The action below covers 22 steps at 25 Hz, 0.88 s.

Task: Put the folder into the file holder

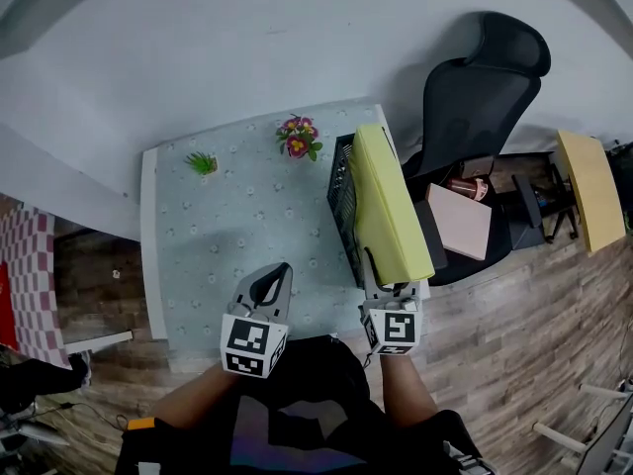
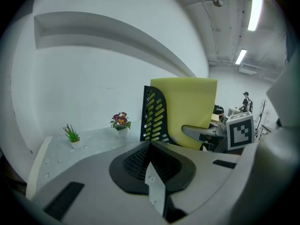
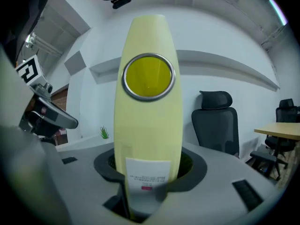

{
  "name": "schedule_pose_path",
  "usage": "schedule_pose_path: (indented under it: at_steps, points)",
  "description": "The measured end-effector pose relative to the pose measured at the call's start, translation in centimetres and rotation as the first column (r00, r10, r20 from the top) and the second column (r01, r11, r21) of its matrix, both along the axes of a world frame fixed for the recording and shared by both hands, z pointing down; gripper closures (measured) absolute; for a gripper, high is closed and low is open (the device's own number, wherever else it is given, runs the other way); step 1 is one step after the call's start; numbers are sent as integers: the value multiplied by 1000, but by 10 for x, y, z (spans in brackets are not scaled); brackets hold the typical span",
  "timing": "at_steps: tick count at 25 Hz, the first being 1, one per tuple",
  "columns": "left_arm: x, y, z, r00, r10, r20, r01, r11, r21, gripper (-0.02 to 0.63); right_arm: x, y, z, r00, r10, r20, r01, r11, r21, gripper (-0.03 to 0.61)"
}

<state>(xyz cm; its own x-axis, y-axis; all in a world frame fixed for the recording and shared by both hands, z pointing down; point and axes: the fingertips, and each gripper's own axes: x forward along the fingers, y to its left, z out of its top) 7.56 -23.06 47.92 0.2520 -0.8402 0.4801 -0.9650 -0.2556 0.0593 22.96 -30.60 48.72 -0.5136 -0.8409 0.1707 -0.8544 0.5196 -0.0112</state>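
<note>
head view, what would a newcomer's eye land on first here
A tall pale yellow folder dominates, standing in the black perforated file holder at the right edge of the flower-patterned table, its spine between the right gripper's jaws. At the table's far side sit a small pink-flowered pot and a tiny green plant.
</note>
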Motion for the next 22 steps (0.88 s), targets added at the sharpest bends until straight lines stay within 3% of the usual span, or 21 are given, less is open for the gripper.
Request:
schedule_pose_path:
  at_steps: [10, 22]
  points:
    - [-9, 5, -12, 998, 25, -50, -22, 998, 52, 609, -10, 8, 3, 991, 10, -134, -21, 996, -84, 359]
    - [-15, 21, -17, 993, 87, -76, -78, 990, 114, 609, 23, 46, -25, 976, 165, -144, -176, 982, -71, 331]
